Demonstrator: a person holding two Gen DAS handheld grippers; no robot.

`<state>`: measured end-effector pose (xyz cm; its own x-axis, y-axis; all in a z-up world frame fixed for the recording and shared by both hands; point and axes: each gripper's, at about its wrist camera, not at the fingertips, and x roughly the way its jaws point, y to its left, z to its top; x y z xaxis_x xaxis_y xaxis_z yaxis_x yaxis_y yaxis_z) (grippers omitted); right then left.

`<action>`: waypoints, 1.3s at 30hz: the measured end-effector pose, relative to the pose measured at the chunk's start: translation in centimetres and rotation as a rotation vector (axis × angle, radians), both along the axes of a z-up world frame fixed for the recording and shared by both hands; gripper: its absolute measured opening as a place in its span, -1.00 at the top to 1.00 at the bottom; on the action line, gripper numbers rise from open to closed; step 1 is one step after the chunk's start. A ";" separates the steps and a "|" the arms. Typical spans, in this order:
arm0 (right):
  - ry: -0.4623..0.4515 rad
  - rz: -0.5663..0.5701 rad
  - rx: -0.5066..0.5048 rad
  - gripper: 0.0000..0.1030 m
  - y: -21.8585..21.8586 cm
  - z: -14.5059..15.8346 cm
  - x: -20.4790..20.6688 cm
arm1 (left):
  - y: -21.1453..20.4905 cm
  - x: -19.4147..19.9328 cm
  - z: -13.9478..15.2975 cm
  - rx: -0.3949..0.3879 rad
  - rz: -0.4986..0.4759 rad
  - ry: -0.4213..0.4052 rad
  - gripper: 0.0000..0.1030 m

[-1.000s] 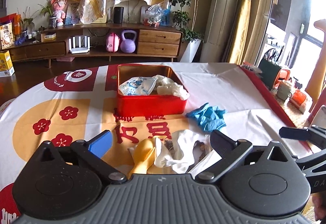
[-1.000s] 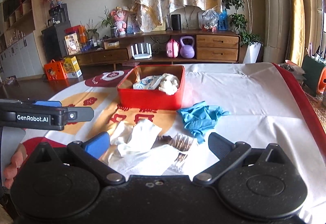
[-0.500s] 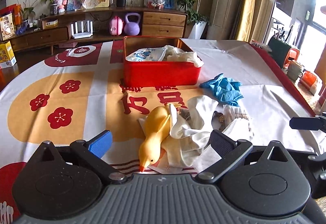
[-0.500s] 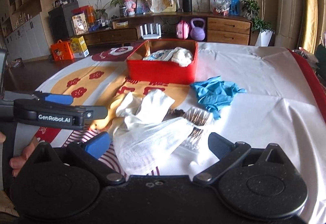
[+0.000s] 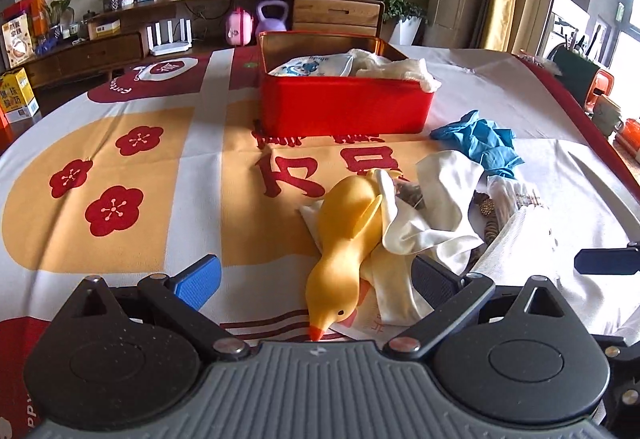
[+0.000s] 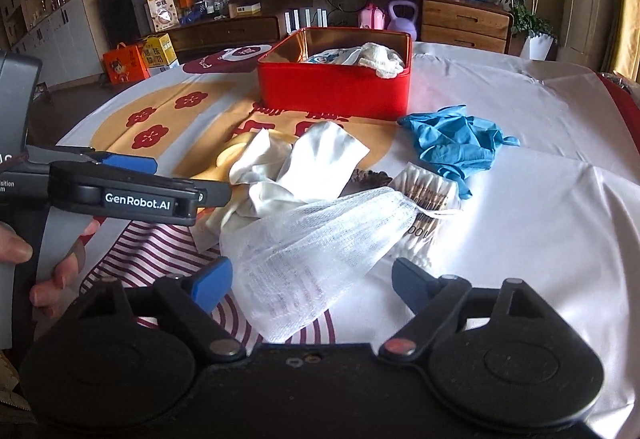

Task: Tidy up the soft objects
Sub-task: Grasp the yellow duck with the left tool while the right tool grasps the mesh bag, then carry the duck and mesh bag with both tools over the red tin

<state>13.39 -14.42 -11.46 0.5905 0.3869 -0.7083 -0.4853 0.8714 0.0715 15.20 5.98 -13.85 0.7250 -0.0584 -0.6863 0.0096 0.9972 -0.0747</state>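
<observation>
My right gripper (image 6: 312, 285) is closing around the white mesh pouch (image 6: 320, 239), pads not on it yet, nothing held. The pouch lies well in front of the red tin (image 6: 334, 91), where it needs to go. My left gripper (image 5: 316, 281) is wide open over the yellow duck (image 5: 348, 239) (also empty). I'd pinch the pouch's thick middle so it doesn't drag the cotton swabs (image 6: 430, 195) along.

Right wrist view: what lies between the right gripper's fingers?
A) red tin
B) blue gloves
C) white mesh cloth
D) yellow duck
C: the white mesh cloth lies between the closing right gripper's fingers, not yet pinched; the blue gloves and red tin sit farther back.
</observation>
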 end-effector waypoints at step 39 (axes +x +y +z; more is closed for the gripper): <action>-0.074 -0.070 0.111 0.98 -1.4 2.7 -0.4 | 0.0 -1.0 2.6 -0.007 -0.008 -0.024 0.56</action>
